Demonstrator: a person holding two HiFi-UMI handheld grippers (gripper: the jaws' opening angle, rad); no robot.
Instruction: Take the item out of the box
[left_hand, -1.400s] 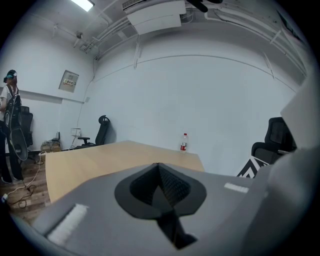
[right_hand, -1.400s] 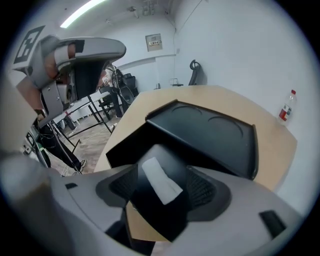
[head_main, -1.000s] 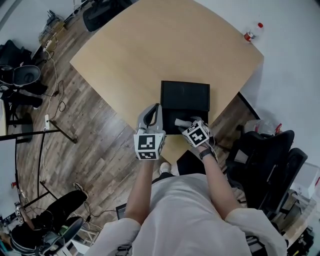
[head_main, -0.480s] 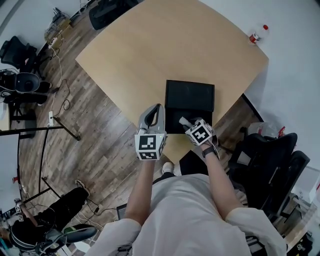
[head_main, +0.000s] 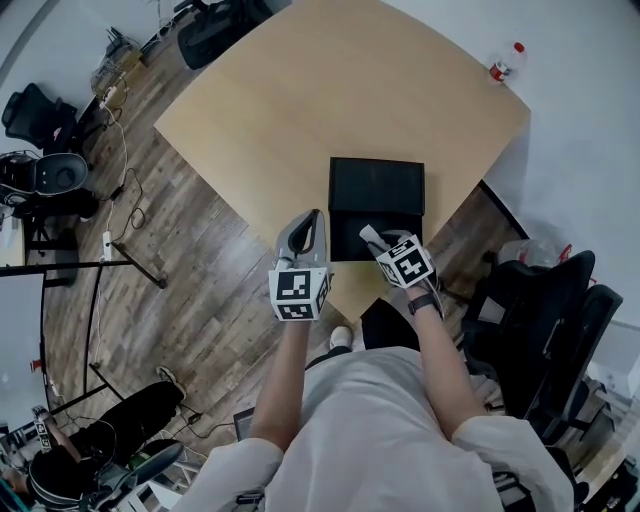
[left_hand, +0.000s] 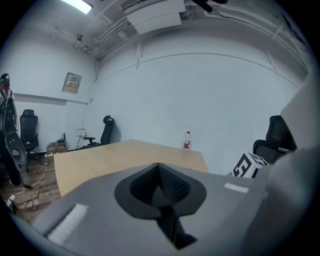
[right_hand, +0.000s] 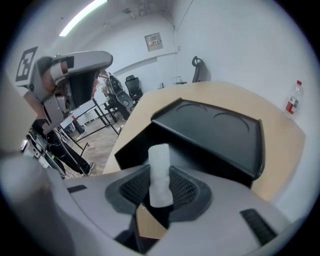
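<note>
Grey ribbed fingers (right_hand: 134, 189) of my right gripper (right_hand: 161, 194) are closing on a white roll (right_hand: 160, 170), which stands upright between them with a pad against each side. Its top pokes out past my fingertips. Just beyond them sits the black box (right_hand: 215, 132), with its open compartment nearest and its flat lid, marked by two round recesses, lying farther out. My left gripper (left_hand: 165, 189) hangs to the left of the box, fingers clenched together on nothing. Outward from both spreads the pale wooden desk (head_main: 300, 110), the box near its close edge. A water bottle (right_hand: 293, 104) stands at the far corner, well apart from the box.
</note>
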